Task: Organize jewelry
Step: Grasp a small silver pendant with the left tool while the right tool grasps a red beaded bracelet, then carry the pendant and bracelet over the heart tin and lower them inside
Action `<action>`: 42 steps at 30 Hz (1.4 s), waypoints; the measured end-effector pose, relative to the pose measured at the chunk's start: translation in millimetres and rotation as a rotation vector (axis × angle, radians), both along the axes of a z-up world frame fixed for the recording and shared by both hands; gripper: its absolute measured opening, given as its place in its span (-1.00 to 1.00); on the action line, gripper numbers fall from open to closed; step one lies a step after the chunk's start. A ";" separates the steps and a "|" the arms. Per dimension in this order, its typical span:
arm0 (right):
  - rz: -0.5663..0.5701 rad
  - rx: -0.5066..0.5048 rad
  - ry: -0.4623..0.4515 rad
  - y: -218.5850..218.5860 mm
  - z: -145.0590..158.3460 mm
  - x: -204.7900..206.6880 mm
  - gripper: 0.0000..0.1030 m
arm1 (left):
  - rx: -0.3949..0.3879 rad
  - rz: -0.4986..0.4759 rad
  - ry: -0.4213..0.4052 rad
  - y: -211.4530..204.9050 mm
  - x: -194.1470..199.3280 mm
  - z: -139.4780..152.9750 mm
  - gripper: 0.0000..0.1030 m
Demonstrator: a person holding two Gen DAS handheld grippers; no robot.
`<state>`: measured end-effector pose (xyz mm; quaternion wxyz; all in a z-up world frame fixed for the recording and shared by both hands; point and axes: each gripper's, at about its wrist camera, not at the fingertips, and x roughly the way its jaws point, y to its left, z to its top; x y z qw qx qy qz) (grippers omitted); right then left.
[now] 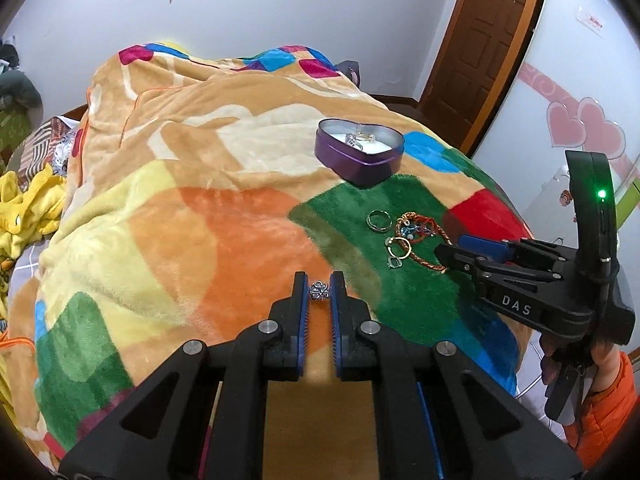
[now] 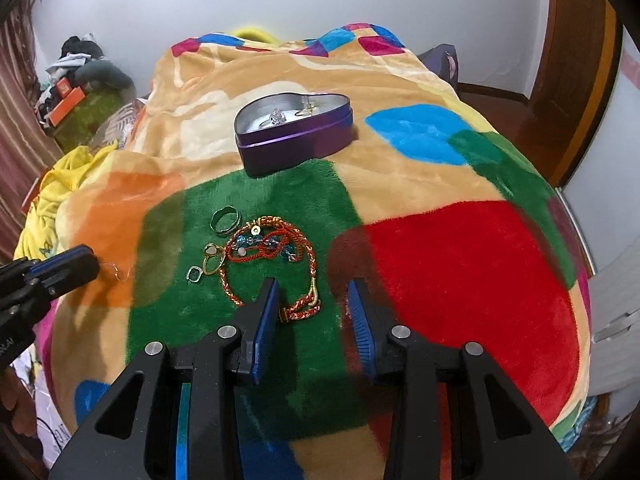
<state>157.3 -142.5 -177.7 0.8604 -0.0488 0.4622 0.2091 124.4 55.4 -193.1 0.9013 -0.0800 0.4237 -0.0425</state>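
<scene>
On the bed, seen from the left wrist camera, a colourful patchwork blanket (image 1: 168, 184) covers everything. The left gripper (image 1: 319, 291) has its jaws drawn narrow around a small silver ring (image 1: 319, 290) with a sparkly top, held above an orange patch of the blanket. Farther off and to the right sits a purple heart-shaped tin (image 1: 359, 155), open, with a couple of rings lying on its pale inside. Between the tin and the gripper, on a green patch, lie a plain silver band (image 1: 379, 220), a gold hoop (image 1: 401, 246), a small square pendant (image 1: 394, 262) and a braided red-and-gold bracelet (image 1: 420, 236) tangled with blue beads. The right gripper (image 1: 450, 254) reaches in from the right, its tip just beside the bracelet; from this side I cannot tell how its jaws stand.

From the right wrist camera, the right gripper (image 2: 313, 286) has its jaws wide apart, straddling the near end of the braided bracelet (image 2: 272, 254) on the green patch. The silver band (image 2: 226, 220), gold hoop (image 2: 212, 262) and square pendant (image 2: 195, 273) lie just left of the bracelet. The heart-shaped tin (image 2: 298, 144) stands beyond them, with two rings inside. The left gripper (image 2: 82, 262) shows at the left edge, above the orange patch.
</scene>
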 end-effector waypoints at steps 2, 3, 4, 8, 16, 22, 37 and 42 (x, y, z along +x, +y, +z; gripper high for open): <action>0.012 -0.012 -0.009 5.0 -0.3 -2.3 -0.44 | -0.001 -0.002 0.002 0.1 -0.6 -1.2 -0.83; 0.023 -0.026 -0.019 8.5 -0.7 -3.8 -0.52 | -0.002 -0.003 0.003 -0.3 -0.5 -1.7 -0.83; 0.033 -0.032 -0.024 10.8 -1.6 -4.5 -0.63 | -0.004 -0.004 0.004 -0.6 -0.4 -1.7 -0.83; 0.032 -0.014 -0.020 11.7 -3.4 1.6 -0.71 | -0.007 -0.006 -0.008 -1.9 0.2 2.8 -0.83; 0.017 0.020 -0.065 10.0 14.8 4.5 -0.90 | 0.006 -0.012 -0.056 -4.4 4.6 20.5 -0.83; 0.024 0.059 -0.141 8.1 42.5 1.0 -0.90 | 0.018 -0.021 -0.096 -8.3 10.9 35.2 -0.83; 0.022 0.118 -0.237 8.6 74.8 13.2 -0.90 | 0.029 -0.030 -0.183 -10.2 39.6 72.5 -0.83; 0.015 0.130 -0.248 7.2 76.3 25.7 -0.90 | 0.041 -0.029 -0.214 -12.9 54.4 82.8 -0.83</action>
